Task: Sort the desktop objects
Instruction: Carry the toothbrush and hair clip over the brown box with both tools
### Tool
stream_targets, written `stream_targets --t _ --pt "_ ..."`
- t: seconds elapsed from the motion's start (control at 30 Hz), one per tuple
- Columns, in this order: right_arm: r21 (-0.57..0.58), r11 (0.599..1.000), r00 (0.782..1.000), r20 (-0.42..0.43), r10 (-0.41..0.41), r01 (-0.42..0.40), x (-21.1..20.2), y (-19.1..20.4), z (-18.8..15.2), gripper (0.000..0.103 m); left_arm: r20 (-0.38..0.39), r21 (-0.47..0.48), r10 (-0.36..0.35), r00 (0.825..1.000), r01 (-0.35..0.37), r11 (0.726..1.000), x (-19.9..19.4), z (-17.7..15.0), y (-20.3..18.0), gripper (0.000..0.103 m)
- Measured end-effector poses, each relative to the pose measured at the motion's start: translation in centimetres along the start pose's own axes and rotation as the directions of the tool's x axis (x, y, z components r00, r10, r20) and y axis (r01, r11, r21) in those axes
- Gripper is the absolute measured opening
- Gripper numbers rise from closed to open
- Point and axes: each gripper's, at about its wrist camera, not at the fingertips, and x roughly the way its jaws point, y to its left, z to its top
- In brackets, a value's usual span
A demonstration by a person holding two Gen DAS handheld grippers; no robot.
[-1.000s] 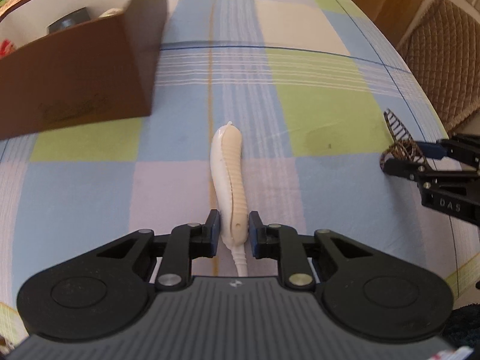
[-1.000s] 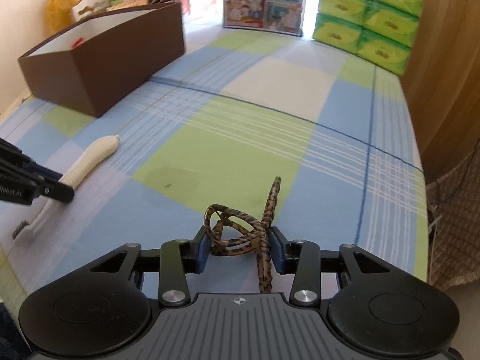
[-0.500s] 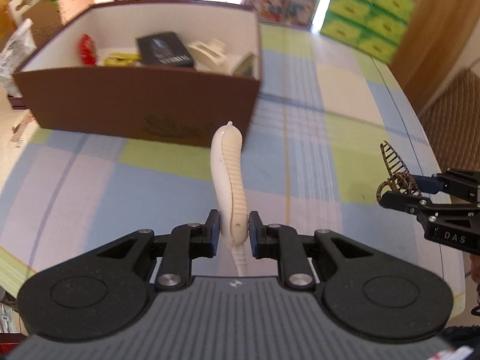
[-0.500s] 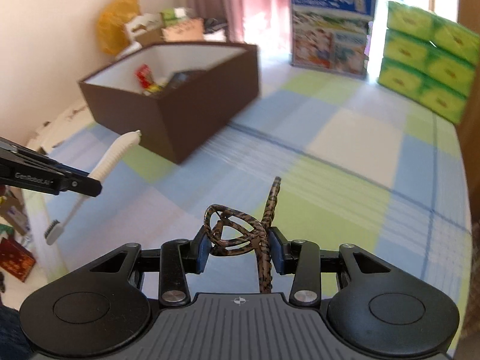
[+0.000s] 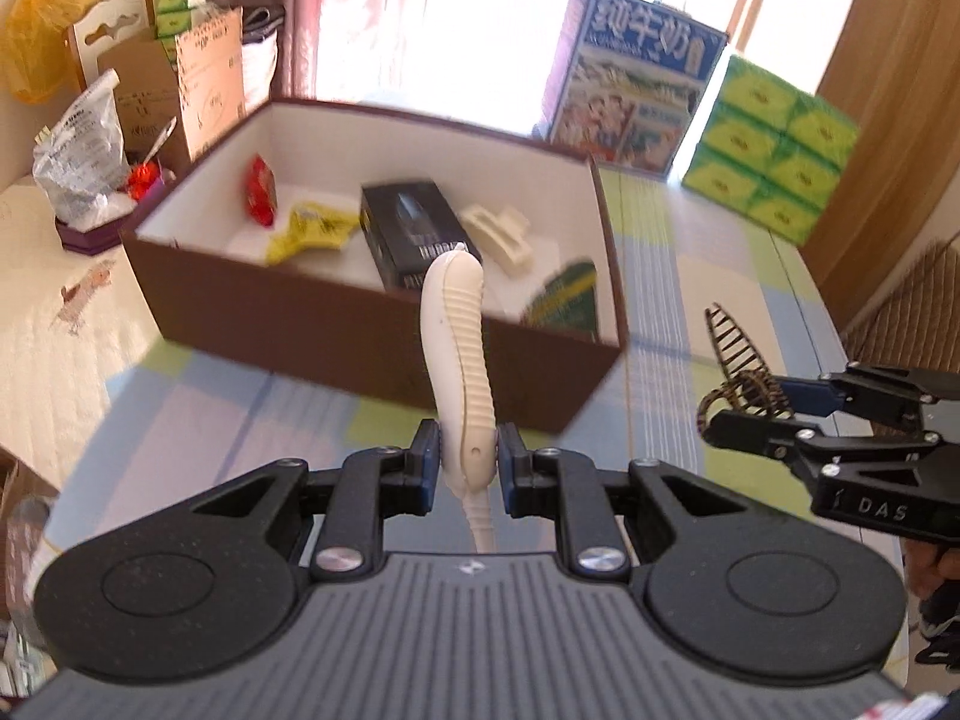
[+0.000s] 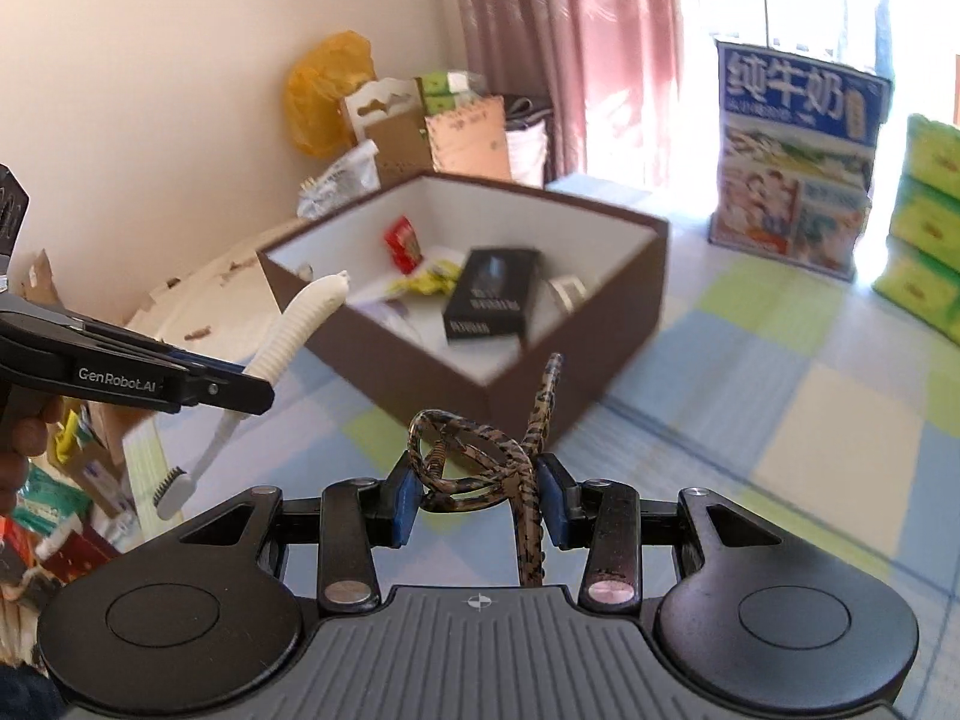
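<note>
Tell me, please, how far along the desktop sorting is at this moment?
Done: the brown cardboard box already holds a black carton, a cream hair clip, a yellow packet and a red packet. In hand: the left claw grips a white ribbed-handle toothbrush; the right claw grips a tortoiseshell hair clip, both held short of the box. Left: dropping both in.

The right gripper [image 6: 477, 495] has its jaws clamped on a tortoiseshell hair clip [image 6: 480, 468], above the checked worktop [image 6: 780, 420]. At left, the left gripper [image 6: 255, 387] pinches a white toothbrush [image 6: 288, 342] beside the brown box [image 6: 540, 384], which holds a black carton [image 6: 492, 294].
</note>
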Motion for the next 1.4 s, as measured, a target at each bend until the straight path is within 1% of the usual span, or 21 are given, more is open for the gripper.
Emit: stream_targets --t 0.13,0.27,0.4,0.47,0.63,0.7,0.83,0.97,1.13,1.4 --pt "0.001 1.0 0.999 0.033 0.012 -0.012 1.5 0.7 3.0 0.038 0.052 0.008 -0.005 0.999 0.005 1.0 -0.2 3.1 1.7 0.016" --pt "0.002 1.0 0.998 0.066 0.008 -0.008 3.4 1.1 6.2 0.038 0.108 0.025 -0.005 0.994 0.002 1.0 0.4 7.0 3.1 0.016" --pt "0.026 1.0 0.997 0.075 -0.004 0.002 5.8 1.0 8.9 0.038 0.133 0.025 -0.007 0.991 0.004 1.0 1.8 10.6 4.9 0.016" --pt "0.037 0.999 0.997 0.07 -0.017 0.014 7.1 0.8 9.9 0.038 0.131 0.03 -0.009 0.991 0.005 1.0 2.9 12.2 5.7 0.016" --pt "0.073 0.996 0.998 0.032 -0.049 0.046 11.0 -0.4 11.8 0.038 0.077 0.024 -0.02 0.997 0.018 1.0 6.8 15.0 7.8 0.016" --pt "0.096 0.994 0.999 0.014 -0.051 0.05 12.5 -1.1 12.2 0.038 0.046 0.008 -0.018 0.999 0.018 1.0 8.6 15.6 8.8 0.016" --pt "0.122 0.99 0.997 -0.018 -0.075 0.077 15.3 -2.6 13.0 0.038 -0.012 0.018 -0.005 1.0 0.005 1.0 11.7 16.8 10.4 0.016" --pt "0.13 0.985 0.993 -0.042 -0.109 0.114 17.2 -3.4 13.7 0.038 -0.066 0.034 0.013 0.998 -0.011 0.999 14.6 17.3 11.5 0.016" --pt "0.13 0.982 0.989 -0.082 -0.126 0.136 19.3 -4.0 13.7 0.038 -0.123 0.036 0.023 0.992 -0.018 0.999 17.4 17.3 12.3 0.016" --pt "0.147 0.974 0.979 -0.131 -0.154 0.173 21.3 -4.7 13.2 0.038 -0.179 0.039 0.026 0.984 -0.019 0.999 20.2 17.3 13.1 0.016"
